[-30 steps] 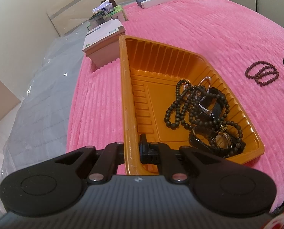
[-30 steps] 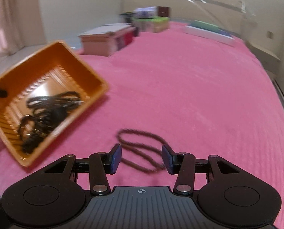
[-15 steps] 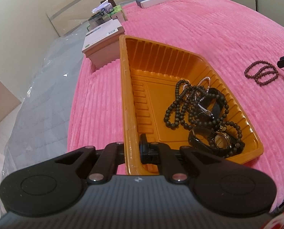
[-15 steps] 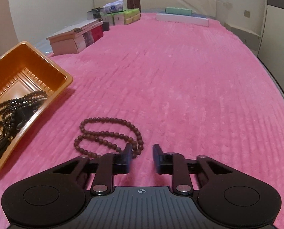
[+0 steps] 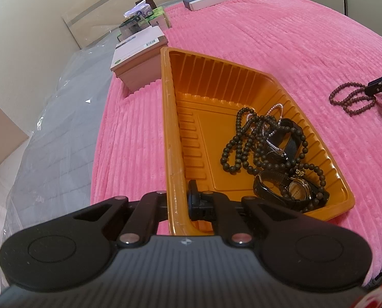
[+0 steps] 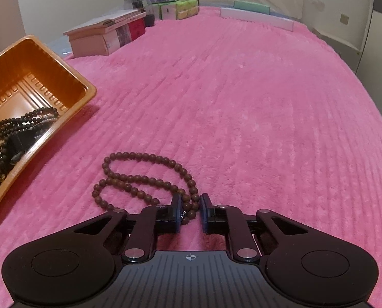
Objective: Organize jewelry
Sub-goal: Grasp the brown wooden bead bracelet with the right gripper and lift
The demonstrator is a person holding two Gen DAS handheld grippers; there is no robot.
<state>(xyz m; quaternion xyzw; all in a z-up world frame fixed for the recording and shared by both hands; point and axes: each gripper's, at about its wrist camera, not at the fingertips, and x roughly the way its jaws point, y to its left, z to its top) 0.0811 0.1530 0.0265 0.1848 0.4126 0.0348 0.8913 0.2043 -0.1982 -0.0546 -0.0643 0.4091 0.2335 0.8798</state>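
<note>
An orange plastic tray [image 5: 170, 118] lies on the pink ribbed blanket [image 6: 242, 102]. In it are a black bead necklace [image 5: 238, 143], a thin sparkly chain and a black-strapped watch [image 5: 297, 192]. My left gripper [image 5: 179, 198] is shut on the tray's near rim, one finger inside the wall and one outside. A brown bead bracelet [image 6: 144, 177] lies looped on the blanket right of the tray [image 6: 70, 82]. My right gripper [image 6: 191, 213] is down on the blanket. Its jaws are closing with the bracelet's near end between them, a thin gap still showing at the right pad. The left wrist view shows the bracelet [image 5: 352, 100] too.
A pinkish box [image 6: 101, 38] stands beyond the tray. Tissue packs and small boxes [image 6: 170, 7] sit at the far edge, with a long white and green box [image 6: 255, 16] beside them. Clear plastic sheeting [image 5: 49, 133] covers the bed left of the blanket.
My right gripper has come down over the bracelet's near end and its jaws have narrowed around the beads. The left gripper and the tray have stayed put.
</note>
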